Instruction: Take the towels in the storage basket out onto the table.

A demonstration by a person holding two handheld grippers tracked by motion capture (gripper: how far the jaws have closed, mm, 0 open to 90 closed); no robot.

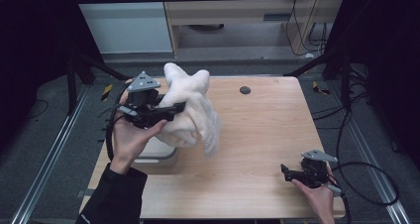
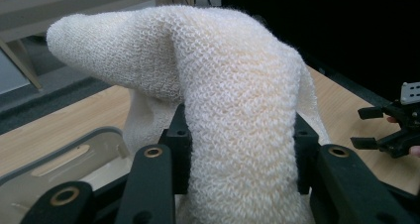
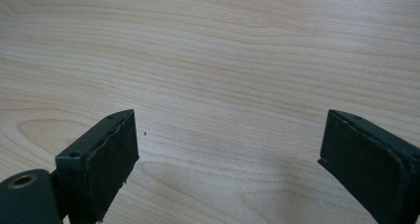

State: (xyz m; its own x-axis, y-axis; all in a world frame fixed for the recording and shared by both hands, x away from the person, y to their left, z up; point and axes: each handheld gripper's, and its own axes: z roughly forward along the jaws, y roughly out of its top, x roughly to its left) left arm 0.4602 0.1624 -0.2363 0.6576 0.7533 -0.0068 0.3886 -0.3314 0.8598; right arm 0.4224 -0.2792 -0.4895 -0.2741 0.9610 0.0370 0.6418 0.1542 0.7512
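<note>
Clearly mid-carry, the left claw (image 1: pixel 173 107) pinches the white towel (image 1: pixel 193 110) aloft over the desk (image 1: pixel 267 130) beside a grey tray (image 1: pixel 158 154), while the right claw (image 1: pixel 289 170) rests spread, so lowering it seems next.

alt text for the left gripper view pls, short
A thick white knitted cloth is clamped between the left tool's black jaws and humps up over them. Below lies a wooden table with a pale tray's rim at lower left; the right tool sits far right.
</note>
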